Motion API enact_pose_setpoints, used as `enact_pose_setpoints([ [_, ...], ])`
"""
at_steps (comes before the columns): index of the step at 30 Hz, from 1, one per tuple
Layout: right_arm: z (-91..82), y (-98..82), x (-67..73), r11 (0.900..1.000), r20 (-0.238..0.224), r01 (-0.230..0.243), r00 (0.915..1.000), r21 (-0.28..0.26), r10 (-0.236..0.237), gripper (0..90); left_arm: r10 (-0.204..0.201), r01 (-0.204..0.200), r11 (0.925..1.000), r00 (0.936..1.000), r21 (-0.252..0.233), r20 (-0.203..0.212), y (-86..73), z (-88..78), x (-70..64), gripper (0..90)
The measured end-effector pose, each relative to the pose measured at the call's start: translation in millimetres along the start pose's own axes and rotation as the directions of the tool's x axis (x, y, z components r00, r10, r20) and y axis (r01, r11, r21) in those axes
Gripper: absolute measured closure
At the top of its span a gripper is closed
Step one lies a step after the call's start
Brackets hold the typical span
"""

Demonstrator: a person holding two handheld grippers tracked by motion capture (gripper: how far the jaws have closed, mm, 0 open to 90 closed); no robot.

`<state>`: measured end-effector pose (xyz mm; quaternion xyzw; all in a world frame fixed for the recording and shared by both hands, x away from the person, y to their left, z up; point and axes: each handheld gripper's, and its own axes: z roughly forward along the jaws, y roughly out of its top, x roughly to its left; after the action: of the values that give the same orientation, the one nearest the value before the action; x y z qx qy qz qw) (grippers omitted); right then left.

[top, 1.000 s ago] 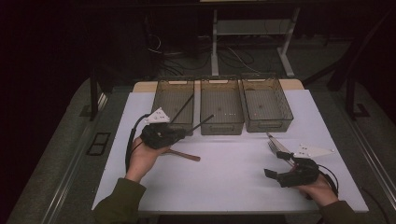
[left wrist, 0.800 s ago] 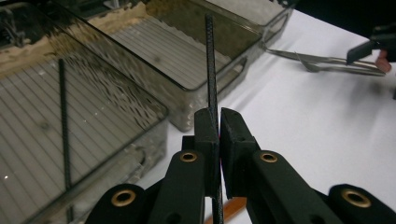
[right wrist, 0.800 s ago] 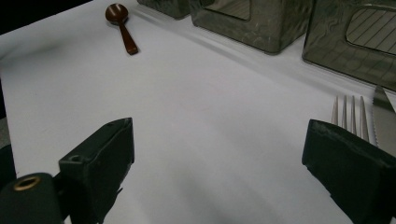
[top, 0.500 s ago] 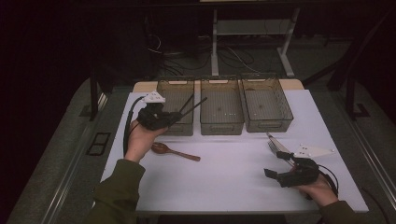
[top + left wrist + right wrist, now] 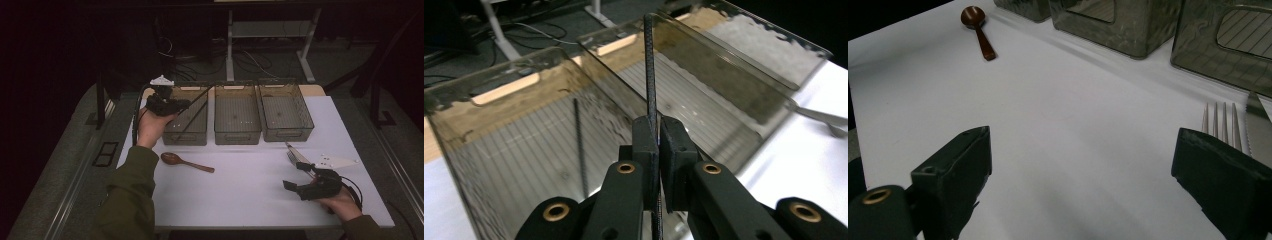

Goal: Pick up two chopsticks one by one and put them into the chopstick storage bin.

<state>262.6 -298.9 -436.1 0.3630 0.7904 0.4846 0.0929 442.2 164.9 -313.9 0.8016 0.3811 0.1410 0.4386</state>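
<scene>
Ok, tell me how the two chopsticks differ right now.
One chopstick is clamped in the shut left tool; the other chopstick lies loose in the left bin. The held one is lifted above the bins, the other rests on the bin floor. Both are thin, dark and straight.

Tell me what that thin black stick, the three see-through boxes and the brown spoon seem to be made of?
The thin black stick pinched in the left hand-held gripper shows a fine woven or ribbed texture, perhaps carbon fibre or textured plastic. The three smoky see-through boxes look like glossy tinted plastic: you see ribbed floors through the walls. The brown spoon looks like varnished wood, warm brown with a slight sheen.
</scene>
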Motion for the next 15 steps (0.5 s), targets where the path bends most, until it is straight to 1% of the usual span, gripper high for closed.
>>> enact_pose_setpoints([
  [1, 0.0, 0.0, 0.0, 1.000, 0.000, 0.000, 1.0000, 0.000, 0.000, 8.5, -0.014, 0.014, 0.9999, 0.9999, -0.010, -0.005, 1.3, 2.2, 2.6, 85.5],
  [3, -0.2, 0.0, 0.1, 1.000, -0.001, -0.001, 1.0000, -0.003, 0.001, 8.6, -0.020, 0.020, 0.9998, 0.9997, -0.009, -0.015, 3.9, 5.9, 7.7, 85.5],
  [4, -0.3, 0.0, 0.2, 1.000, -0.002, -0.003, 1.0000, -0.004, 0.003, 8.6, -0.037, 0.037, 0.9993, 0.9990, -0.011, -0.025, 4.7, 8.3, 8.6, 85.5],
  [5, -0.3, 0.0, 0.1, 1.000, -0.002, -0.003, 1.0000, -0.005, 0.003, 8.6, -0.026, 0.026, 0.9997, 0.9991, -0.001, -0.032, 6.0, 10.2, 11.1, 85.5],
  [8, -0.4, 0.0, 0.0, 1.000, -0.004, -0.004, 1.0000, -0.006, 0.004, 8.5, -0.025, 0.025, 0.9997, 0.9983, 0.006, -0.052, 9.5, 16.8, 17.1, 85.5],
  [11, -0.5, 0.0, 0.0, 1.000, -0.004, -0.004, 1.0000, -0.005, 0.004, 8.6, -0.052, 0.052, 0.9986, 0.9959, -0.002, -0.074, 12.3, 22.3, 23.4, 85.5],
  [15, -0.9, 0.1, -0.1, 1.000, -0.002, -0.006, 1.0000, -0.007, 0.005, 8.5, -0.071, 0.073, 0.9973, 0.9914, 0.013, -0.110, 12.5, 30.1, 32.0, 85.5],
])
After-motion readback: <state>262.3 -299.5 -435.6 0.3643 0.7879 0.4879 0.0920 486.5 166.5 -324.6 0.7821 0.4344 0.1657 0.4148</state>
